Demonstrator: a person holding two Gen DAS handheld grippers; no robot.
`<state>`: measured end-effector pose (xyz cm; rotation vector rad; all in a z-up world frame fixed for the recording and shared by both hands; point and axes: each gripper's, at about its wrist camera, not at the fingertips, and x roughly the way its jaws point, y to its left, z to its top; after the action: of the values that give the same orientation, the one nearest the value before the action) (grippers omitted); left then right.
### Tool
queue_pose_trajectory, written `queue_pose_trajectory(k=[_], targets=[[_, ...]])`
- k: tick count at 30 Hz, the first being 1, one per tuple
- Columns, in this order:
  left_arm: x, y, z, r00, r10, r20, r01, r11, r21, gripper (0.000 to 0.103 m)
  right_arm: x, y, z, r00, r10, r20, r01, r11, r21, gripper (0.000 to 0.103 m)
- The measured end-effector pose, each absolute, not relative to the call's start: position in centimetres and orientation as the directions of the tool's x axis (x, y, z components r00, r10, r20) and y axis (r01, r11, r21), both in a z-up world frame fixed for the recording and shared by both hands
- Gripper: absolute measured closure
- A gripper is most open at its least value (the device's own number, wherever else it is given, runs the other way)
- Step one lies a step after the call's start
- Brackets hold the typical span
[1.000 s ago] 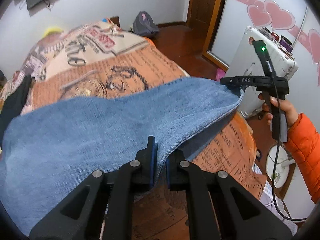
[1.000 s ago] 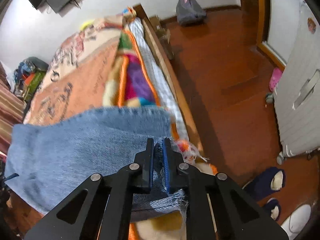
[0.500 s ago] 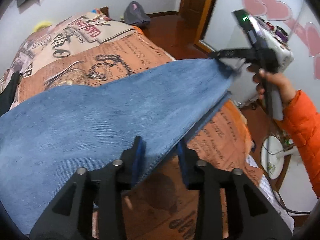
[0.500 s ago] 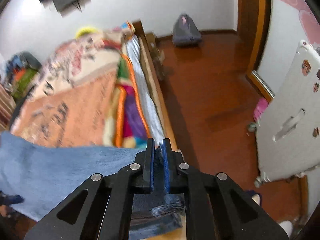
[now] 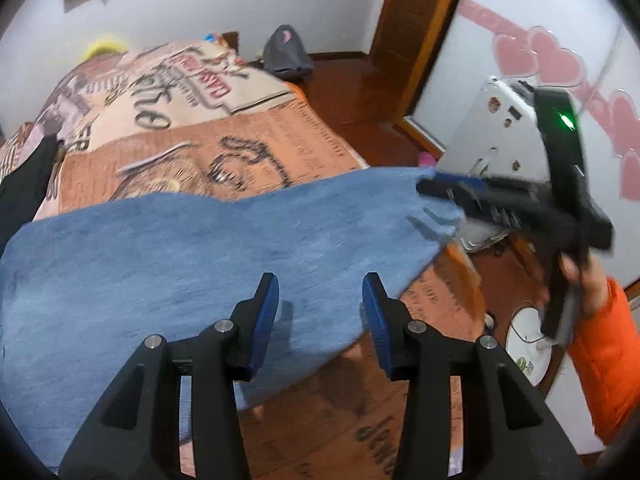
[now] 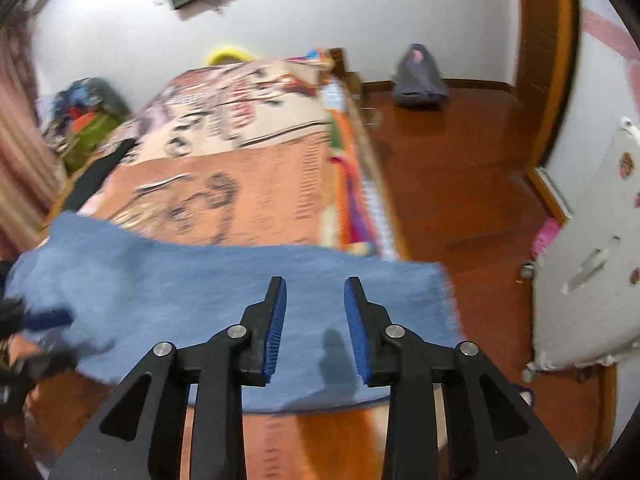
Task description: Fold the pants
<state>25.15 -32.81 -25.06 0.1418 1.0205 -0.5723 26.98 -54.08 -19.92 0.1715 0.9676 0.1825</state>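
The blue denim pants (image 5: 168,264) lie across the bed's orange printed cover (image 5: 256,156), and show in the right wrist view (image 6: 224,292) too. My left gripper (image 5: 320,300) is open and empty just above the pants' near edge. My right gripper (image 6: 314,308) is open and empty above the pants' right part. In the left wrist view the right gripper (image 5: 444,190) shows at the pants' far right end, blurred, held by a hand in an orange sleeve (image 5: 608,340).
A white suitcase (image 6: 592,248) stands on the wooden floor (image 6: 448,184) right of the bed. A grey bag (image 6: 418,76) lies by the far wall near the door. Dark clothes (image 5: 24,184) lie at the bed's left side.
Both grippers have opened and let go of the pants, which have dropped onto the bed. Both grippers have drawn back a little above the cloth.
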Motion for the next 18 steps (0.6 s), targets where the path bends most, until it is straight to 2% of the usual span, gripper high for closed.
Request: queue_pose_trajectory(k=[4, 8, 12, 18], targets=[[25.1, -32.1, -27.3, 0.366, -0.342, -0.866, 0.495, 0.859, -0.13, 0.06, 25.2, -51.0, -22.4, 0.5, 0.3, -0.813, -0.11, 0.953, 0.284, 0.074], [24.0, -31.8, -27.4, 0.388, -0.334, -0.859, 0.514, 0.852, -0.099, 0.06, 23.5, -49.4, -25.2, 0.473, 0.278, -0.836, -0.104, 0.96, 0.26, 0.074], [23.7, -29.7, -25.0, 0.424, -0.366, -0.828, 0.496, 0.859, -0.126, 0.06, 24.0, -49.4, -23.5, 0.456, 0.262, -0.85, -0.093, 0.964, 0.247, 0.074], [23.9, -21.8, -19.1, 0.574, -0.341, -0.744, 0.414, 0.905, -0.095, 0.059, 24.8, -47.1, -18.2, 0.545, 0.247, -0.801, -0.148, 0.969, 0.198, 0.074]])
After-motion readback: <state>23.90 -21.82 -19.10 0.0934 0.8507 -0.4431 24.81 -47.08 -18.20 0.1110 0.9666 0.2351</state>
